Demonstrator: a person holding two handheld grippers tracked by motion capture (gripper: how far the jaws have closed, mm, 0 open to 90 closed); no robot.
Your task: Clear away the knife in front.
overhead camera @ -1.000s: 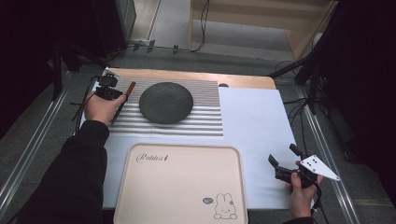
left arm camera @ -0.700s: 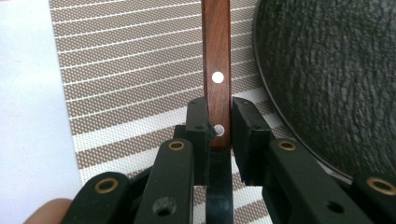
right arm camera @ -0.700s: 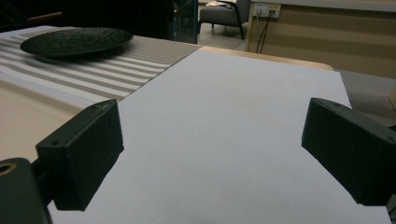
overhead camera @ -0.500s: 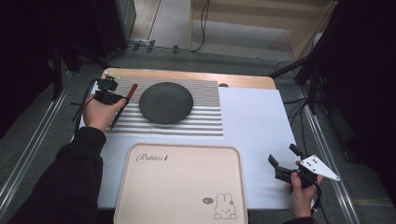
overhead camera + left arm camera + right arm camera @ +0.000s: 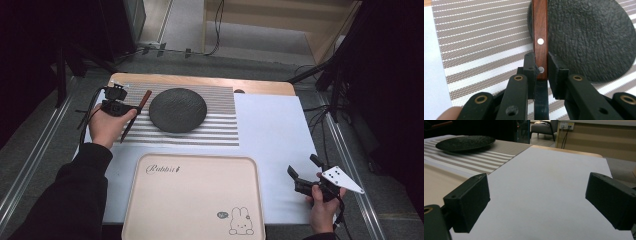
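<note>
Since the earlier frame, my left claw [image 5: 131, 108] has carried the wooden-handled knife [image 5: 133, 114] slightly away from me along the left edge of the striped placemat [image 5: 220, 131], while my right claw [image 5: 305, 176] has kept its place. My left claw is clenched on the knife: in the left gripper view both pads press the sides of the brown handle [image 5: 540, 37] at its near end, beside the lower rivet, and the dark blade runs back between the jaws toward my hand. In the high view the knife lies slanted, its handle end pointing away from me and to the right, just beside the left rim of the black plate [image 5: 178, 110]; I cannot tell whether it touches the placemat. In the left gripper view the handle overlaps the left edge of that plate [image 5: 589, 37]. The plate rests on the placemat, which covers the far left part of the tabletop [image 5: 260, 88]. My right claw is released, its jaws spread wide with nothing between them, held low over the white sheet [image 5: 272, 130] near the right edge of the tabletop. A beige tray [image 5: 195, 195] printed with a rabbit sits at the near edge between my two forearms, well apart from the knife.
</note>
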